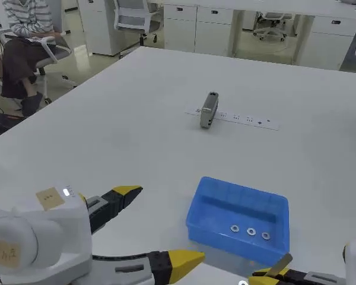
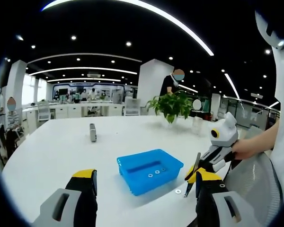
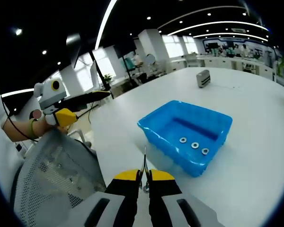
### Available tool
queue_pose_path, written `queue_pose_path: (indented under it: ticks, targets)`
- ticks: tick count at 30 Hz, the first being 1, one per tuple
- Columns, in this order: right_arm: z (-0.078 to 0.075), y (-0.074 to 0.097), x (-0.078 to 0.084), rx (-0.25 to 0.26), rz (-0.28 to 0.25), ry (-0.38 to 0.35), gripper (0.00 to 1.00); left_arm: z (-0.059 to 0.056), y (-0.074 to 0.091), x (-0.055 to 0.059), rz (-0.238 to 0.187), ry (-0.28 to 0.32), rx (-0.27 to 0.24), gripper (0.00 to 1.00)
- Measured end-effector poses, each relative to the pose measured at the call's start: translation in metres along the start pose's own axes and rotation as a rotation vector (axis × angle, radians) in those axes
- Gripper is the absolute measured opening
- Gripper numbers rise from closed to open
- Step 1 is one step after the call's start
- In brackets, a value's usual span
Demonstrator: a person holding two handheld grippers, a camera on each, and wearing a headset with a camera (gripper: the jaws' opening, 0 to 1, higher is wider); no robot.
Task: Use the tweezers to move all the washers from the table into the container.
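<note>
The left gripper point(image 1: 160, 224) hangs low over the near edge of the white counter point(image 1: 136, 119). Its yellow-tipped jaws are spread wide, with nothing between them. The right gripper point(image 3: 144, 176) is off to the other side, its jaws pinched tight on a thin pair of tweezers point(image 3: 144, 161). The tweezers stick out forward and slant down toward the counter in front of the container point(image 1: 225, 237).

The container is a shallow blue tray sitting near the person's edge of the counter. Three washers point(image 1: 251, 231) lie in a short row on its floor, toward the wall nearest the right gripper. In the left gripper view, one more washer point(image 2: 178, 191) lies on the bare counter just outside the tray. It sits close beside the tweezer tip, though I cannot tell if the two are touching.

Further back on the counter, a small grey block point(image 1: 209, 109) rests across one end of a flat white strip point(image 1: 243, 119), well away from the tray. Beyond the counter's far corner a person point(image 1: 24, 35) sits in an office chair.
</note>
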State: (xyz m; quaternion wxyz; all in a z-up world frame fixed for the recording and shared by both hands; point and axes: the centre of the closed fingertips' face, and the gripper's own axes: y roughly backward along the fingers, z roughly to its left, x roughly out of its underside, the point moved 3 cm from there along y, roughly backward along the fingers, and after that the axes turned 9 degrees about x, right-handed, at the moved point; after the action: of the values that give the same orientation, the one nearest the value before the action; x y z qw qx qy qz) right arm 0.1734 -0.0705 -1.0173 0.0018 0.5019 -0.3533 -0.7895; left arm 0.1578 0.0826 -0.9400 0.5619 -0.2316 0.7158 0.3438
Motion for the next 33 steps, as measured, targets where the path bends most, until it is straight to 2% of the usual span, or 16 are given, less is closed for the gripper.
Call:
queue_pose_path:
  ticks: [2,5,7,12,15,18,22,23,25,28,30,33]
  targets:
    - [-0.001,0.000,0.000,0.014,-0.008,0.005,0.03,0.000,0.000,0.002,0.010,-0.003,0.004,0.87]
    - [0.001,-0.001,0.000,0.007,-0.005,0.002,0.03,0.000,-0.001,0.003,0.020,-0.006,0.008,0.87]
    - [0.002,-0.002,0.000,0.016,-0.010,0.023,0.04,-0.001,-0.001,0.004,0.020,-0.006,0.013,0.87]
    - [0.009,-0.004,0.000,0.000,-0.001,0.065,0.04,-0.001,-0.001,0.004,0.028,-0.010,0.019,0.87]
    - [0.015,-0.005,0.003,0.007,0.006,0.148,0.04,-0.001,-0.001,0.004,0.026,-0.010,0.021,0.87]
    - [0.019,-0.006,0.004,0.013,0.002,0.168,0.04,-0.001,0.000,0.005,0.029,-0.013,0.014,0.86]
    - [0.018,-0.006,0.005,0.026,0.025,0.332,0.03,0.000,0.000,0.005,0.031,-0.011,0.012,0.86]
    - [0.020,-0.007,0.005,0.018,0.021,0.341,0.03,0.000,0.000,0.005,0.031,-0.010,0.013,0.86]
    - [0.022,-0.008,0.006,0.014,0.016,0.316,0.03,-0.001,-0.001,0.005,0.028,-0.009,0.019,0.86]
    - [0.017,-0.008,0.005,0.017,0.017,0.302,0.02,-0.004,-0.001,-0.002,-0.019,0.004,0.034,0.91]
    - [0.014,-0.007,0.005,0.017,0.014,0.259,0.02,-0.004,-0.001,-0.002,-0.022,0.003,0.031,0.91]
    - [0.009,-0.006,0.005,0.032,0.008,0.147,0.02,-0.002,-0.001,0.000,-0.009,0.010,0.023,0.90]
